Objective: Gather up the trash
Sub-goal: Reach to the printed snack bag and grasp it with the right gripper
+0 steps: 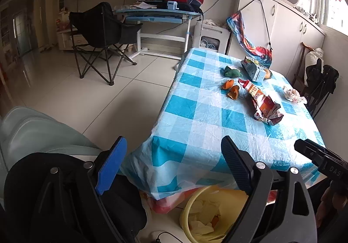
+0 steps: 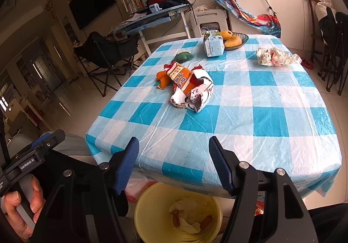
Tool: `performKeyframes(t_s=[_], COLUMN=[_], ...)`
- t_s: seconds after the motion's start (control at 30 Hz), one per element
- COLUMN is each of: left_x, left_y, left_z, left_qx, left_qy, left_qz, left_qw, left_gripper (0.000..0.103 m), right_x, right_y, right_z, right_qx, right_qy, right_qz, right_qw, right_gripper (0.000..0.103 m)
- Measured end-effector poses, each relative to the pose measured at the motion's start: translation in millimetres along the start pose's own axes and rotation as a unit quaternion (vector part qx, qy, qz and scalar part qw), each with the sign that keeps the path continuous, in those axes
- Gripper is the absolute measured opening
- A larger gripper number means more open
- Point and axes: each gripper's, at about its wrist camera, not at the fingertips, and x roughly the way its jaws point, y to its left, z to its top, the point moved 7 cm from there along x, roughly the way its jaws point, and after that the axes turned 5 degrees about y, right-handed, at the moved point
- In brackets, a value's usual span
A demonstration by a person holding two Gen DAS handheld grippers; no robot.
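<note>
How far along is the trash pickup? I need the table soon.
Some is done: the yellow bin already holds paper scraps and peel. In hand: nothing; the left gripper and right gripper are both empty. Left on the table: orange snack bag, peels, crumpled wrapper, milk carton.

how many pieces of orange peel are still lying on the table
2: both orange peel pieces lie side by side left of the crumpled snack bag; it half hides them in the right wrist view.

Both wrist views look obliquely down from the near edge of the blue-and-white checked plastic-covered bench point(image 1: 195, 112) point(image 2: 239, 112), toward 12 o'clock; both share the round yellow plastic bin point(image 1: 189, 206) point(image 2: 152, 199) close below.
</note>
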Motion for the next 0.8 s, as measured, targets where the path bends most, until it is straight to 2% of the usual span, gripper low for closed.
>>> performKeyframes(t_s=[0.53, 0.6, 0.8], left_x=[-0.1, -0.6, -4.8], left_y=[-0.7, -1.6, -14.0], left_z=[-0.8, 0.0, 17.2], left_qx=[-0.001, -0.006, 0.011], left_qy=[0.001, 0.005, 0.002], left_qz=[-0.005, -0.014, -0.047], left_qw=[1.0, 0.9999, 0.9988], left_gripper=[0.085, 0.085, 0.085], right_x=[-2.9, -0.6, 23.9], right_y=[-0.8, -4.3, -19.5], right_z=[6.0, 14.3, 60.8], right_qx=[0.014, 0.033, 0.048], right_qy=[-0.012, -0.009, 0.01], right_qz=[0.008, 0.024, 0.016], right_qw=[1.0, 0.999, 0.999], right_gripper=[0.064, 0.065, 0.064])
